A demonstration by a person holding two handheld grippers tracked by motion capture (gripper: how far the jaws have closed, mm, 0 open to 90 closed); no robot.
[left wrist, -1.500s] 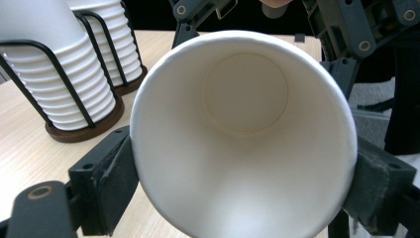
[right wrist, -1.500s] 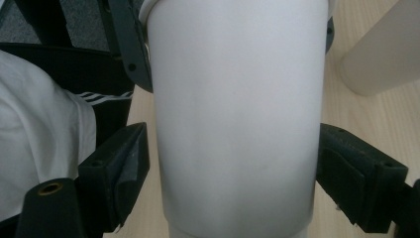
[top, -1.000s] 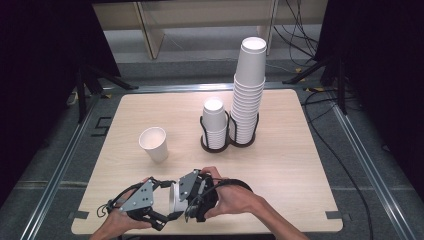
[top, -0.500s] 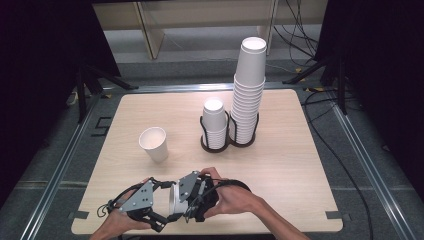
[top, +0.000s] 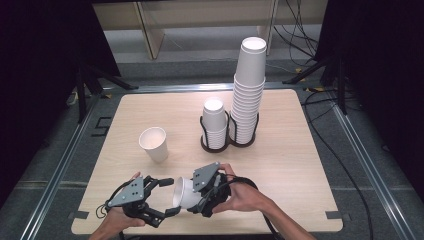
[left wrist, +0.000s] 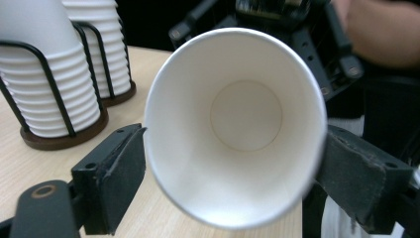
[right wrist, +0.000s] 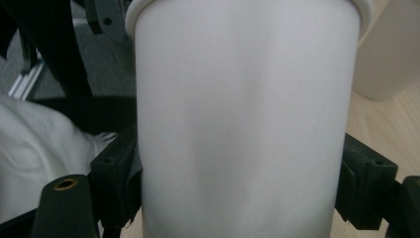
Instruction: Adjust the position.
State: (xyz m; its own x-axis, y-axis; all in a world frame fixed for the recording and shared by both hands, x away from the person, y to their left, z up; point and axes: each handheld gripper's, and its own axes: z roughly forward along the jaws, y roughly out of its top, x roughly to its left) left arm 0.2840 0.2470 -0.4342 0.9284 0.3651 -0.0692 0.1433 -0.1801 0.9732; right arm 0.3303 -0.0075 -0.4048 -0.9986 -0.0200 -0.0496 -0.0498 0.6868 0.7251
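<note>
A white paper cup (top: 184, 192) lies on its side above the table's front edge, my right gripper (top: 196, 195) shut on its body. In the right gripper view the cup's wall (right wrist: 242, 99) is pressed between both black jaws of the right gripper (right wrist: 237, 183). The cup's open mouth (left wrist: 242, 114) faces my left gripper (top: 169, 196). The left gripper (left wrist: 233, 163) is open, one jaw close beside the rim on each side.
A single white cup (top: 153, 144) stands upright left of centre. A black wire holder (top: 220, 146) at mid-table carries a short cup stack (top: 215, 122) and a tall stack (top: 248, 90). The wooden table (top: 300, 165) has bare room to the right.
The hands have shifted only slightly. The cup stays in the right gripper, its mouth between the left gripper's jaws.
</note>
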